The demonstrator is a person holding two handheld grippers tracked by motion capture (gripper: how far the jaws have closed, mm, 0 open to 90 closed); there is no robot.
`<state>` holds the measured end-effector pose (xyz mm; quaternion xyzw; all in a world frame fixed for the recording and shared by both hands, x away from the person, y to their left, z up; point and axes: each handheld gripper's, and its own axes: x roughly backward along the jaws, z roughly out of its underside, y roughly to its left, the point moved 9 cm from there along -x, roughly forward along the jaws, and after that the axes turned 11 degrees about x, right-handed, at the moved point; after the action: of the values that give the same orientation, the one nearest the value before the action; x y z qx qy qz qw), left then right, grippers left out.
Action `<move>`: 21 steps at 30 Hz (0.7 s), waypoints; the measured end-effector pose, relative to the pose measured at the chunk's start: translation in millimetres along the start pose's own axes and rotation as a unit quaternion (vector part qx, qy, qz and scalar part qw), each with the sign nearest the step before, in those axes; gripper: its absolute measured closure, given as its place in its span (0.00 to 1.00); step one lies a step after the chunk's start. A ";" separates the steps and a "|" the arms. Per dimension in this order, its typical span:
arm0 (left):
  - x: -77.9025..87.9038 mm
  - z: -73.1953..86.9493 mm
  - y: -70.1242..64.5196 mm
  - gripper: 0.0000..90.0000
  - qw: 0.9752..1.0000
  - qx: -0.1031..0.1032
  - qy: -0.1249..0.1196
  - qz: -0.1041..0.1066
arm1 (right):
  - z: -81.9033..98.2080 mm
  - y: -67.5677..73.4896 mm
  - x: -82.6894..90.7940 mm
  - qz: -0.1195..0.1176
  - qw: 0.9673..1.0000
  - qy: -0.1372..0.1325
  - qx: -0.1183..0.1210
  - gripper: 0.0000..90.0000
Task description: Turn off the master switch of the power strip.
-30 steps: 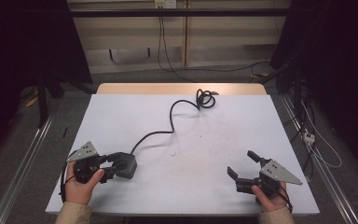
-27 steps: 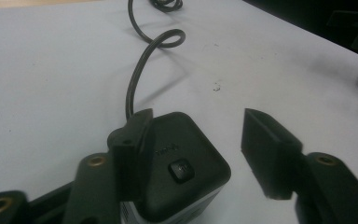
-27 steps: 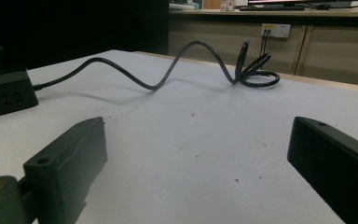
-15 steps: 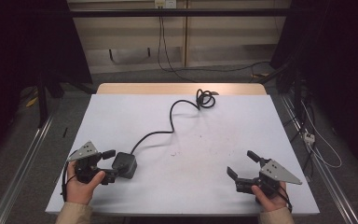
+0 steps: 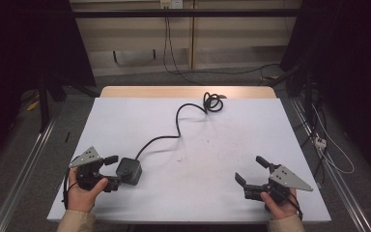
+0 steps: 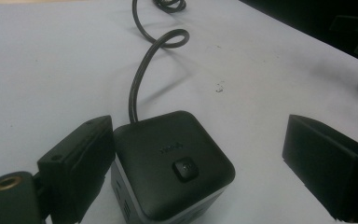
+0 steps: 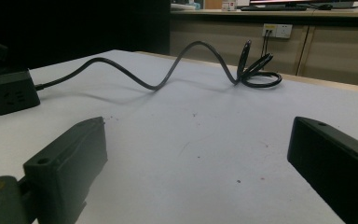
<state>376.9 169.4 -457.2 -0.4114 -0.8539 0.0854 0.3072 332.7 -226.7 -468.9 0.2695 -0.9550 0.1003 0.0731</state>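
Note:
A black cube power socket (image 5: 129,170) (image 6: 172,163) stands on the white table (image 5: 232,130) at the near left, with a push button on its top. Its black cable (image 5: 178,121) (image 6: 140,79) snakes to a coil (image 5: 213,103) at the far edge. My left gripper (image 5: 115,171) (image 6: 196,154) is open around the cube's near end. Its jaws have just been opening: one jaw sits against the cube's side, the other stands well off it. My right gripper (image 5: 249,168) (image 7: 196,154) rests open and empty at the near right. From there the cube (image 7: 9,95) and cable (image 7: 168,74) lie farther off.
Beyond the far table edge a wall carries a socket (image 7: 277,31) with cords hanging down. More cables and a white power strip (image 5: 319,141) lie on the floor to the right. Metal rails run along both sides of the table.
The left gripper's jaws have spread apart and let go of the black cube, which now stands free on the table. Both hands have kept their places.

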 end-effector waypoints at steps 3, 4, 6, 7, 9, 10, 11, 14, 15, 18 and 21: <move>0.4 0.8 0.0 0.10 1.000 0.000 0.002 0.002 | 0.1 0.0 -0.1 0.000 1.000 0.000 0.000 0.04; 0.5 1.0 0.2 0.10 1.000 -0.001 0.002 0.001 | 0.1 0.0 0.0 0.000 1.000 0.000 0.000 0.04; 0.7 1.2 0.4 0.10 1.000 -0.001 0.001 0.001 | 0.0 -0.1 -0.1 0.001 1.000 0.000 -0.001 0.04; 0.9 1.3 0.7 0.10 1.000 -0.003 0.000 0.001 | 0.0 -0.1 0.0 0.000 1.000 0.000 -0.001 0.04; 1.4 2.1 1.2 0.10 1.000 -0.003 0.000 0.001 | 0.0 0.0 0.1 0.000 1.000 0.000 0.000 0.04; 1.9 2.4 1.3 0.10 1.000 -0.003 -0.001 0.002 | -0.1 -0.1 0.1 0.000 1.000 0.000 0.000 0.04; 2.4 2.6 1.7 0.10 1.000 -0.002 -0.002 0.001 | -0.2 -0.1 0.1 0.000 1.000 -0.001 -0.001 0.04; 3.8 3.4 2.5 0.10 1.000 0.000 -0.003 0.003 | -0.1 -0.1 0.0 0.000 1.000 0.000 0.000 0.04; 4.2 3.6 2.6 0.09 1.000 0.000 -0.004 0.003 | 0.0 -0.2 0.0 0.000 1.000 0.000 -0.001 0.04; 5.2 4.9 3.7 0.09 1.000 -0.002 -0.003 0.004 | -0.3 -0.2 0.1 0.000 1.000 -0.001 -0.001 0.04; 6.0 5.9 5.5 0.08 1.000 0.001 -0.003 0.004 | -0.3 -0.3 0.3 0.000 1.000 -0.001 -0.001 0.04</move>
<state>374.1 178.2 -461.4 -0.4142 -0.8533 0.0885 0.3042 332.7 -227.1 -468.5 0.2691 -0.9553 0.0990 0.0726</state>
